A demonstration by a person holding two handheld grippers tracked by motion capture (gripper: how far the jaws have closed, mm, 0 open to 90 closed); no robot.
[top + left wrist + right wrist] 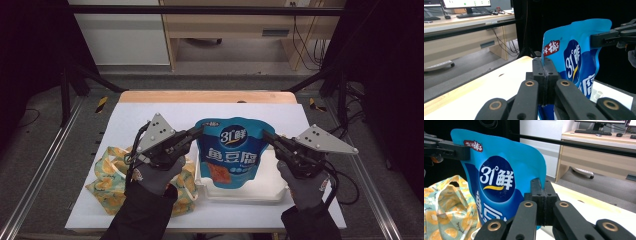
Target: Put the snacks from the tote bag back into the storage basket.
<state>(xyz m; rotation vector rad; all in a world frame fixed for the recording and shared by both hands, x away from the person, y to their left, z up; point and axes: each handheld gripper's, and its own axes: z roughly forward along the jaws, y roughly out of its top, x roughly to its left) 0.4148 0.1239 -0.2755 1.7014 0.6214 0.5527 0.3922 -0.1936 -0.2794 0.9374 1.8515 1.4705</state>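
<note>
A blue snack pouch (pixel 231 150) with white lettering hangs upright between both grippers, over a white tray (pixel 272 192). My left gripper (pixel 201 131) is shut on the pouch's upper left edge; in the left gripper view its jaws (pixel 544 65) pinch the pouch (pixel 576 62) edge. Pinching the upper right edge is my right gripper (pixel 265 135), also shut; the right gripper view shows its closed jaws (pixel 541 185) on the pouch (pixel 499 177). Each gripper view also shows the other gripper farther off, clamped on the opposite edge.
A cloth bag (pixel 112 175) printed with yellow fruit lies on the white table cover (pixel 145 112) at the left, under my left forearm. The wooden table edge (pixel 205 96) runs along the back. Black frame posts stand at both sides.
</note>
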